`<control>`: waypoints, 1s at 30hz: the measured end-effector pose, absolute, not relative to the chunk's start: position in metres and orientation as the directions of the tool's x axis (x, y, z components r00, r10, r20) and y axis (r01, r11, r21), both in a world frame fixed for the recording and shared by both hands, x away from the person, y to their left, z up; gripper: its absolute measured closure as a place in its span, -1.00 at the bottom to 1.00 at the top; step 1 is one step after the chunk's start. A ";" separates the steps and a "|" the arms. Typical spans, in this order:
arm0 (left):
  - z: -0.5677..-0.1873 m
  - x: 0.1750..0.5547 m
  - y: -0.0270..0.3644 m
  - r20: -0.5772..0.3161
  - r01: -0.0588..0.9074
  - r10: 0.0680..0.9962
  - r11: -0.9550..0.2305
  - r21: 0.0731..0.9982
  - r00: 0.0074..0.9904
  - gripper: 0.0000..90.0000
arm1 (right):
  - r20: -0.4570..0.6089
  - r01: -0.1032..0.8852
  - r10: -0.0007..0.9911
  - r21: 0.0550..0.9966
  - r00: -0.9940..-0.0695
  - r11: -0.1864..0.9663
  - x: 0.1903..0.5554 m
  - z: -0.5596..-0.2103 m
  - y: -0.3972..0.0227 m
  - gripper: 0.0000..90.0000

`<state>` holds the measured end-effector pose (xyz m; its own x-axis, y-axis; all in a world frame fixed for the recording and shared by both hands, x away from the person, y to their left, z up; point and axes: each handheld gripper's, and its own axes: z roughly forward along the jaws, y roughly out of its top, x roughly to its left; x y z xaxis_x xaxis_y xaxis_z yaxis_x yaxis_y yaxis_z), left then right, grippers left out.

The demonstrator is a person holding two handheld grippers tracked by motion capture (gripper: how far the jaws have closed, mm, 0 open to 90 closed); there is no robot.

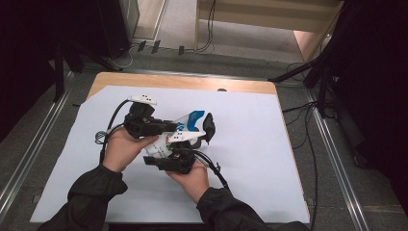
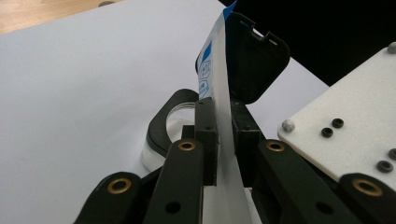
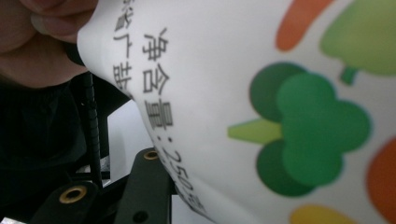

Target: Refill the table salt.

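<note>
A white bag (image 1: 188,120) with blue print is held up over the table between both grippers. My left gripper (image 1: 163,128) is shut on its thin flat edge (image 2: 218,79), with both pads pressed against the sheet (image 2: 223,116). My right gripper (image 1: 166,153) grips the bag from below. In the right gripper view the bag (image 3: 224,70) shows black characters and vegetable pictures close up, one finger (image 3: 144,186) lies against it, and the other is hidden behind it. A black-rimmed container (image 2: 163,126) with its black lid (image 2: 254,60) open stands just beyond the bag (image 1: 209,126).
A large white sheet (image 1: 250,159) covers the wooden table (image 1: 192,83). Metal rails (image 1: 332,149) run along both sides of the table. Cables (image 1: 308,125) and black stand legs lie on the floor at the right and back.
</note>
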<state>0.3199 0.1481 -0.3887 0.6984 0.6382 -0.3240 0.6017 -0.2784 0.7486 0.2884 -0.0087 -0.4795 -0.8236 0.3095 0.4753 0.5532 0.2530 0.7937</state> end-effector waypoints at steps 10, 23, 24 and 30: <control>-0.387 0.324 0.147 -0.337 0.615 0.633 -0.287 0.734 0.697 0.89 | 0.478 0.551 0.299 0.795 -0.826 0.252 0.289 -0.478 -0.007 0.41; -0.383 0.323 0.145 -0.332 0.609 0.636 -0.279 0.743 0.697 0.89 | 0.458 0.536 0.314 0.809 -0.831 0.240 0.291 -0.477 -0.008 0.49; -0.383 0.323 0.145 -0.335 0.610 0.634 -0.278 0.742 0.697 0.89 | 0.458 0.536 0.312 0.809 -0.832 0.242 0.290 -0.477 -0.008 0.51; -0.383 0.323 0.145 -0.334 0.611 0.637 -0.278 0.741 0.695 0.89 | 0.460 0.536 0.308 0.808 -0.833 0.244 0.290 -0.476 -0.008 0.52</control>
<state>0.3235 0.1453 -0.3830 0.6947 0.6369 -0.3341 0.6113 -0.2781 0.7409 0.2903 -0.0075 -0.4764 -0.8329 0.3075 0.4602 0.5364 0.2438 0.8080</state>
